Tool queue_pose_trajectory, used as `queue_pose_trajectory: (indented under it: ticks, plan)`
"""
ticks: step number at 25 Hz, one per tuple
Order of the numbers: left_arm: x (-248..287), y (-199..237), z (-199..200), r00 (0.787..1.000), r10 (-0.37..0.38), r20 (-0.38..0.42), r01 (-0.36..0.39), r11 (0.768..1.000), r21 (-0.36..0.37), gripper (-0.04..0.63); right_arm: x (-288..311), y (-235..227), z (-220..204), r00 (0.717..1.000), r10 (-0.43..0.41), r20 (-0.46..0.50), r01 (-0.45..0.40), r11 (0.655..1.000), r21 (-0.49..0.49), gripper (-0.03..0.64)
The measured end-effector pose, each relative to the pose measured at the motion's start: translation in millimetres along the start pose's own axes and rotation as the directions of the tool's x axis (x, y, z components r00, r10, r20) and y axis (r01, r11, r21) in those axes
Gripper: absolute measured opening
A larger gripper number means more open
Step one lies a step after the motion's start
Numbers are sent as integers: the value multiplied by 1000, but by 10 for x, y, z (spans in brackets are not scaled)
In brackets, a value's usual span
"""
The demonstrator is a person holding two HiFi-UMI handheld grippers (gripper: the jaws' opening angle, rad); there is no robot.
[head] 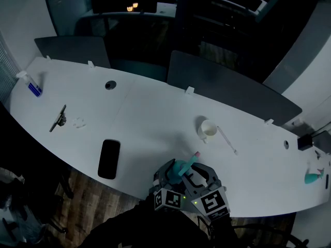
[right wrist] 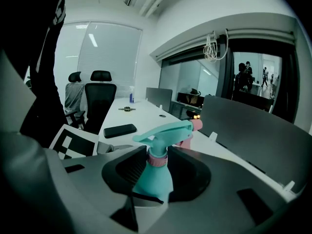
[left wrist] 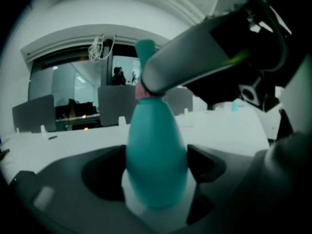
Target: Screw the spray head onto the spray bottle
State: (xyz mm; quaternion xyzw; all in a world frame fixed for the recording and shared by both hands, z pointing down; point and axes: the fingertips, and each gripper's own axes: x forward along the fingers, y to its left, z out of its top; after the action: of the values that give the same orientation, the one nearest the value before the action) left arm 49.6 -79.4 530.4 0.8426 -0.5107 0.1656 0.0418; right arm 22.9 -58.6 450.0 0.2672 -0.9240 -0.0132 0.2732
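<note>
Dim office all round me, with a long curved white surface [head: 155, 118] below and grey divider panels [head: 227, 89] standing along its far edge. Both my claws meet at the near edge of that surface, low in the head view, with the task's thing held between them.

My left claw [left wrist: 156, 168] is clamped on the teal spray bottle [left wrist: 156, 150]. Its two dark pads sit against the widest part of the body, one on each side, and the bottle stands upright between them.

My right claw [right wrist: 152, 162] comes in from the other side and crosses above the left one. It pinches the pink collar [right wrist: 157, 160] at the bottle's neck, a pad on either side. The teal spray head [right wrist: 165, 130] sits on top of that collar. Its pink nozzle tip points away from me, toward the dividers.

Out on the surface, well apart from the bottle, a black phone [head: 109, 159] lies flat to the left. A white cup [head: 207, 130] stands further in, with a thin white stick [head: 227, 140] lying just beside it. Far to the left are a dark tool [head: 58, 119] and a small bottle with a blue label [head: 32, 85]. Near the right end lies another teal item [head: 312, 178], too small to make out. Black office chairs [right wrist: 100, 101] stand past the left end.
</note>
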Motion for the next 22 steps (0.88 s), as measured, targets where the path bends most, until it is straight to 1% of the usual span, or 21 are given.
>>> queue_pose_trajectory:
  ticks: [3, 9, 13, 17, 19, 22]
  plan:
    - [-15, -29, -13, 1000, -28, 1, 28, 999, 25, 390, 17, 37, -52, 1000, -15, -4, 15, 1000, 0, 130]
    - [-27, -18, -24, 999, -36, -3, 36, 998, 45, 390, 5, 24, -32, 1000, -18, -1, 18, 999, 34, 132]
    - [-23, -44, -21, 998, -65, -14, 66, 995, 75, 390, -34, 42, -27, 1000, 10, 13, -11, 997, 79, 131]
    - [-36, -46, -25, 998, -67, -15, 68, 993, 93, 390, -94, 93, -16, 999, 33, 27, -35, 997, 65, 130]
    - [-41, -60, -25, 998, -68, -13, 69, 992, 106, 390, -131, 99, -31, 998, 42, 47, -47, 993, 105, 132]
    - [-24, -60, -32, 997, -72, -17, 73, 991, 108, 390, -132, 56, -25, 994, 47, 101, -70, 970, 233, 134]
